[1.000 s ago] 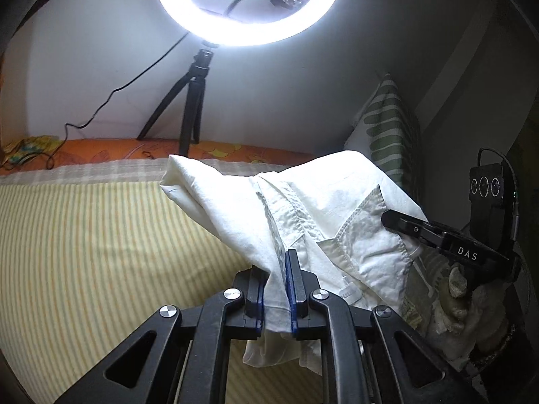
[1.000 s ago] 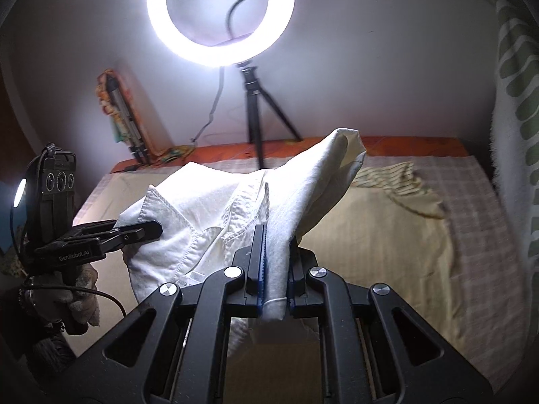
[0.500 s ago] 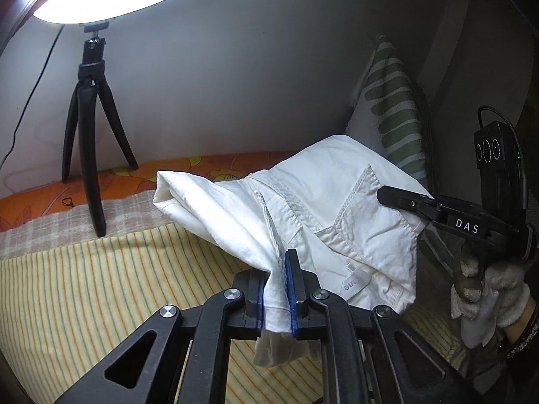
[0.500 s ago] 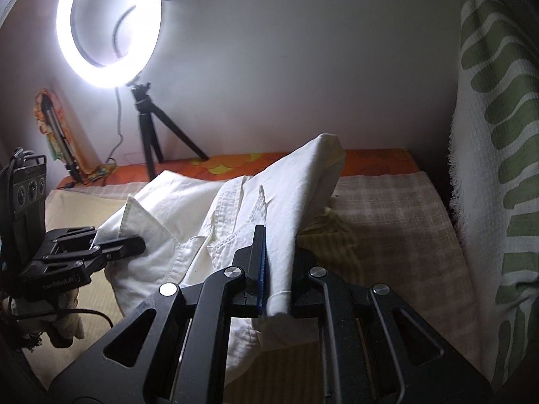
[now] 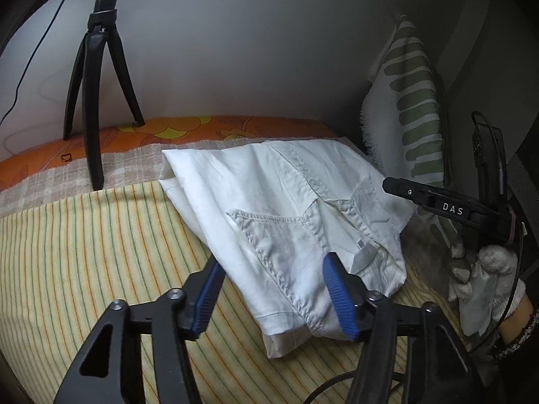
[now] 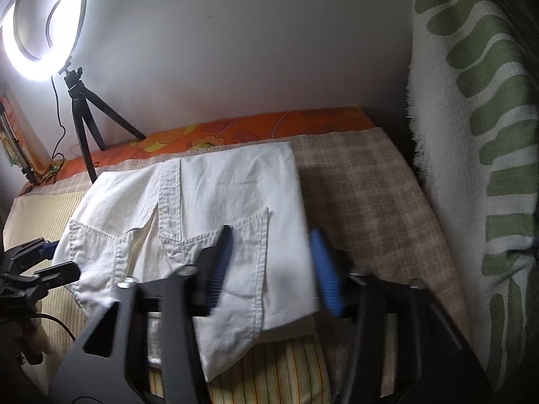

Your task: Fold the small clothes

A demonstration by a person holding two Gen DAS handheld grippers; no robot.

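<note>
A white shirt [image 5: 289, 215] lies folded and flat on the bed, collar end toward me; it also shows in the right wrist view [image 6: 209, 215]. My left gripper [image 5: 274, 298] is open, its blue-padded fingers apart over the shirt's near edge, holding nothing. My right gripper [image 6: 273, 269] is open too, fingers spread over the shirt's right near part. In the left wrist view the right gripper [image 5: 397, 187] shows at the shirt's right corner. In the right wrist view the left gripper [image 6: 50, 259] shows at the shirt's left corner.
The bed carries a yellow striped sheet [image 5: 84, 256] and a beige checked cloth [image 6: 363, 195], with orange floral bedding [image 5: 188, 128] at the wall. A black tripod [image 5: 97, 77] with a ring light [image 6: 30, 33] stands at the back left. A green-striped white towel [image 6: 478, 155] hangs at the right.
Both grippers have opened and let go of the shirt. The shirt, held up and draped before, now lies flat on the bed toward the right side.
</note>
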